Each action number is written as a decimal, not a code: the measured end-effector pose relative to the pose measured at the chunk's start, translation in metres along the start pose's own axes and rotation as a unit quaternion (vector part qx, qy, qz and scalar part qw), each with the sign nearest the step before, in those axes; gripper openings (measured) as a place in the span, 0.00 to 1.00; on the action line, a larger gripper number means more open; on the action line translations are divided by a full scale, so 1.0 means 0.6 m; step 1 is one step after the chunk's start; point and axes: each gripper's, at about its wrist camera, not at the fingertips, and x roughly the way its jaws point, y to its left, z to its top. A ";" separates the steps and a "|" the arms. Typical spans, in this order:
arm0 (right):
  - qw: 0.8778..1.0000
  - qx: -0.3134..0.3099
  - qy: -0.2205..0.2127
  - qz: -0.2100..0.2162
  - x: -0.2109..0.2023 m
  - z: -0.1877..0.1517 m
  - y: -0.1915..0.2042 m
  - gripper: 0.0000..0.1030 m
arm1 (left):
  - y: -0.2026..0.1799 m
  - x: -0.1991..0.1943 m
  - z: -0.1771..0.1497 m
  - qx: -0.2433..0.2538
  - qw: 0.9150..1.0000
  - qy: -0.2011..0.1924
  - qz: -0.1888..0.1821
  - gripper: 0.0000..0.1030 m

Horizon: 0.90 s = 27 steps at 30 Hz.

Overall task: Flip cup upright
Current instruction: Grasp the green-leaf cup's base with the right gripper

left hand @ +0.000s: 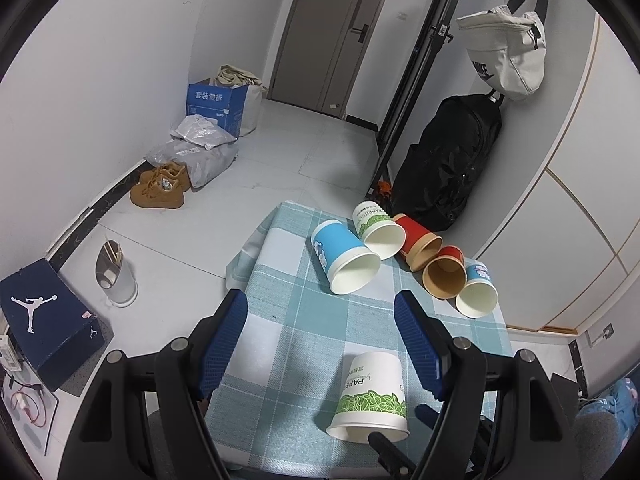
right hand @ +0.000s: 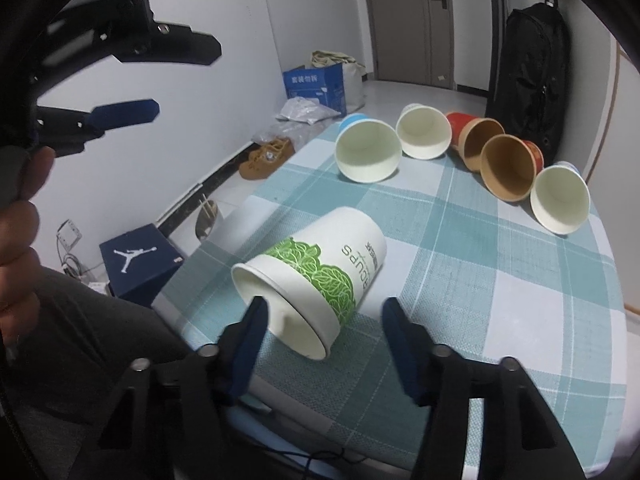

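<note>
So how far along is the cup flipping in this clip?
Nothing looks done yet: the green-leaf cup lies on its side, as do the five cups at the back of the table. The open right gripper straddles its rim; the left gripper hovers open. Gripping and uprighting remain.

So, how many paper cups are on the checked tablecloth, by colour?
White paper cups with green leaf print: 2
Blue paper cups: 2
Red paper cups with brown inside: 2
Total: 6, all lying on their sides.
</note>
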 end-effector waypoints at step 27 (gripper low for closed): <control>0.998 0.061 0.013 0.000 -0.006 0.016 -0.042 0.02 | -0.009 0.032 -0.006 -0.009 0.999 0.045 -0.003 0.70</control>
